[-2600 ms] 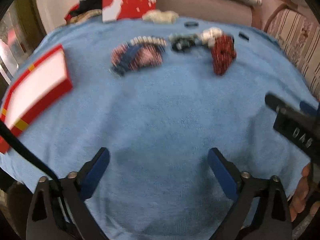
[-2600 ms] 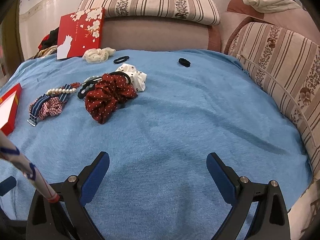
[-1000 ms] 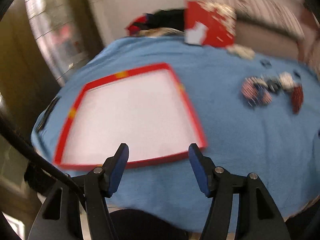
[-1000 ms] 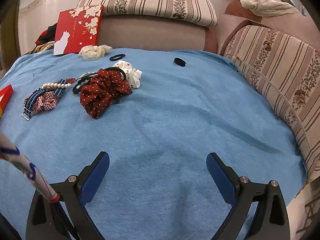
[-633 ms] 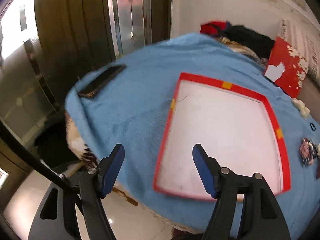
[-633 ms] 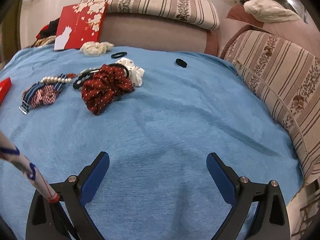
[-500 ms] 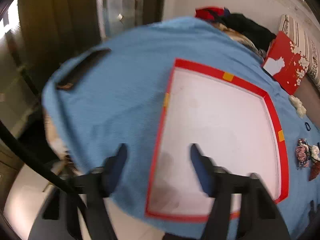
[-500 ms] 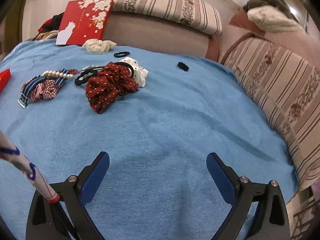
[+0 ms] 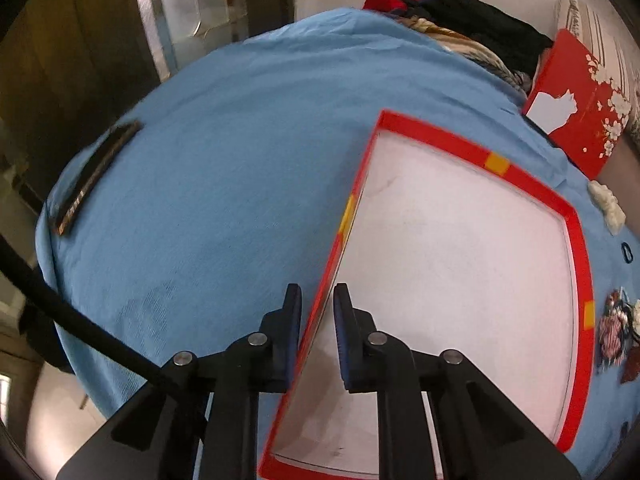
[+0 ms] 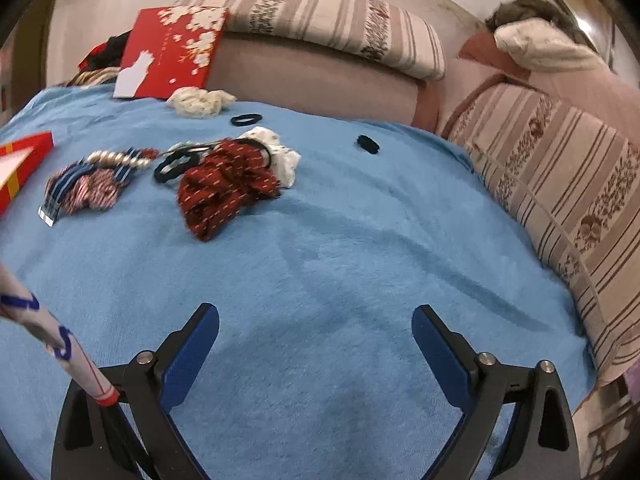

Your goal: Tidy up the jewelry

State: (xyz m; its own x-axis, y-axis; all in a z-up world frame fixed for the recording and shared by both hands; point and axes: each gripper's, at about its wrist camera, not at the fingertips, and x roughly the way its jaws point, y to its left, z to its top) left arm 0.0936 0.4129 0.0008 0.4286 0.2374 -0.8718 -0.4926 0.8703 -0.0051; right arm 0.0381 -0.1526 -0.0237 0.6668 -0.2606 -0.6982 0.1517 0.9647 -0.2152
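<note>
Jewelry and hair ties, a red dotted fabric scrunchie (image 10: 226, 186) among them, lie heaped on the blue towel-covered desk (image 10: 320, 264). Left tongs (image 9: 316, 300) are closing astride the side wall of the shallow red-rimmed white box (image 9: 460, 280), pads not quite pressing. Right tongs (image 10: 316, 320) hang spread wide, gripping nothing.

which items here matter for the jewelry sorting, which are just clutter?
Job:
red-rimmed tray, its rim between the closing left gripper
pearl bracelet
plaid scrunchie
red dotted scrunchie
white scrunchie
black hair ties
right gripper, open

Lying about:
red floral box
phone
striped cushions
clothes pile
</note>
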